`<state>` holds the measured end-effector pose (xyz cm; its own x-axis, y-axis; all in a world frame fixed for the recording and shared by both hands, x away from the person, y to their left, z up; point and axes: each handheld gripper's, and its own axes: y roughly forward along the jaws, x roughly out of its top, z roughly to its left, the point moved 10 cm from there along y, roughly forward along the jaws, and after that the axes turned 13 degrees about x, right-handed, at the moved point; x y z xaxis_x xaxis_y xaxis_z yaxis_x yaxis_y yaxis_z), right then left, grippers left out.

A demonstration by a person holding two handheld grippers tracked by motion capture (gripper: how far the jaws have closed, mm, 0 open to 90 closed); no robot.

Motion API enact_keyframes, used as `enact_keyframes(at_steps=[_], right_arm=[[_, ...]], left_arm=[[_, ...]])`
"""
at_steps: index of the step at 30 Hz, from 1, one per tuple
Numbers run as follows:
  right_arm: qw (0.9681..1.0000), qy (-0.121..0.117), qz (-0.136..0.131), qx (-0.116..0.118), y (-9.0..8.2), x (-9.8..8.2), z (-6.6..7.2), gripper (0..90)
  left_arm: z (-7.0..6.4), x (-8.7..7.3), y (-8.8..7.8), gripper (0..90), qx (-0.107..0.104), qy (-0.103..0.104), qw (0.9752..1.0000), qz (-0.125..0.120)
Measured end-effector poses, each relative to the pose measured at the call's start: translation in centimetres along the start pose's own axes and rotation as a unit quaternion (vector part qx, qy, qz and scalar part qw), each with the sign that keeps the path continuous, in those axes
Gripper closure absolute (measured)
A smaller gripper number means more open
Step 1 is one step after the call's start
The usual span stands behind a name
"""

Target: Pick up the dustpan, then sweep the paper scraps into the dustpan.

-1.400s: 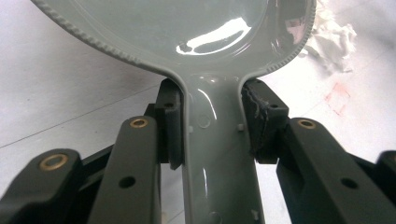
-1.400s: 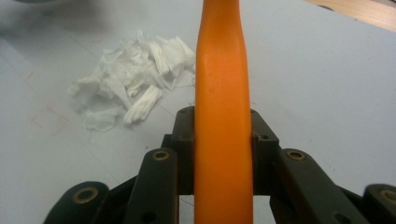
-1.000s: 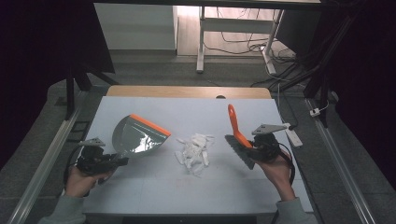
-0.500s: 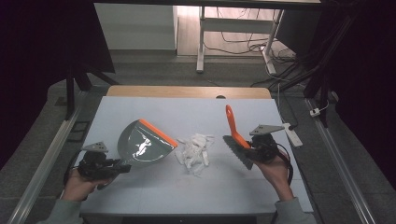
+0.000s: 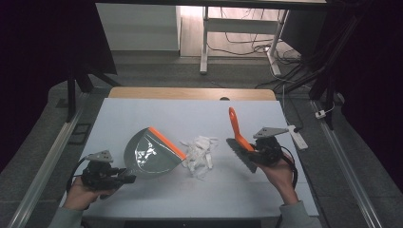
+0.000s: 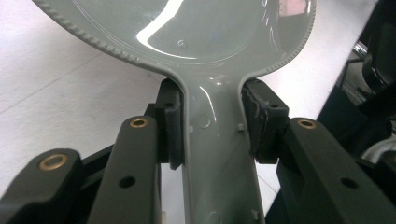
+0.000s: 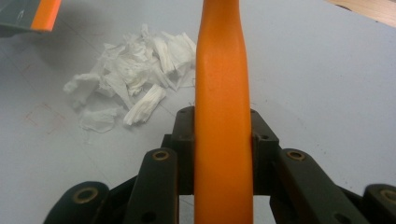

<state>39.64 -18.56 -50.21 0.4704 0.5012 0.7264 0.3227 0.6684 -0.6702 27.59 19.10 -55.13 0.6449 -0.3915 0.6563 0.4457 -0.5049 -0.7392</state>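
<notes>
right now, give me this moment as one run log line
left hand-held gripper: shut on dustpan handle | right hand-held gripper: shut on brush handle | paper scraps: on table, between dustpan and brush

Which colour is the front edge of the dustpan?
Orange, on a grey dustpan; the high view shows it best.

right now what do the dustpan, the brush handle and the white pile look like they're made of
Dustpan: looks like glossy grey moulded plastic; bright highlights, a ribbed rim and mould marks show in the left gripper view, with an orange strip along its front edge.
Brush handle: probably orange plastic, smooth and fairly matte.
White pile: looks like torn tissue or paper; soft, crinkled, ragged pieces.
</notes>
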Motion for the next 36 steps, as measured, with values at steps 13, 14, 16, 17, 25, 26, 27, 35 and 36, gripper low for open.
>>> enact_keyframes(at_steps=[13, 14, 16, 17, 25, 26, 27, 35, 36], right_arm=[[1.0, -0.001, 0.001, 0.0, 0.1, 0.0, 0.0, 70.1], [1.0, -0.001, 0.001, 0.0, 0.1, 0.0, 0.0, 70.1], [1.0, 0.0, 0.001, 0.0, 0.1, 0.0, 0.0, 70.2], [1.0, -0.001, 0.001, 0.0, 0.1, 0.0, 0.0, 70.1], [1.0, -0.002, 0.0, 0.001, 0.1, 0.1, 0.1, 70.1], [1.0, -0.002, 0.0, 0.0, 0.2, 0.1, 0.1, 70.1], [1.0, -0.003, 0.0, 0.0, 0.2, 0.1, 0.1, 70.1], [1.0, -0.004, 0.001, 0.001, 0.3, 0.2, 0.2, 70.1], [1.0, -0.004, 0.001, 0.001, 0.3, 0.2, 0.2, 70.1]], left_arm=[[-0.7, -0.3, 0.2, 61.8, -0.01, 0.02, 0.9997, 0.014], [-0.8, -0.3, 0.2, 61.8, -0.012, 0.021, 0.9996, 0.016], [-0.9, -0.4, 0.2, 61.9, -0.013, 0.022, 0.9995, 0.019], [-1.0, -0.4, 0.2, 61.8, -0.014, 0.024, 0.9994, 0.022], [-1.6, -0.9, 0.3, 61.8, -0.021, 0.035, 0.9984, 0.037], [-1.7, -1.0, 0.3, 61.8, -0.023, 0.035, 0.9984, 0.039], [-1.8, -1.1, 0.3, 61.8, -0.024, 0.036, 0.9982, 0.042], [-2.0, -1.7, 0.4, 61.8, -0.025, 0.041, 0.9972, 0.058], [-2.0, -1.8, 0.4, 61.8, -0.026, 0.043, 0.9969, 0.061]])
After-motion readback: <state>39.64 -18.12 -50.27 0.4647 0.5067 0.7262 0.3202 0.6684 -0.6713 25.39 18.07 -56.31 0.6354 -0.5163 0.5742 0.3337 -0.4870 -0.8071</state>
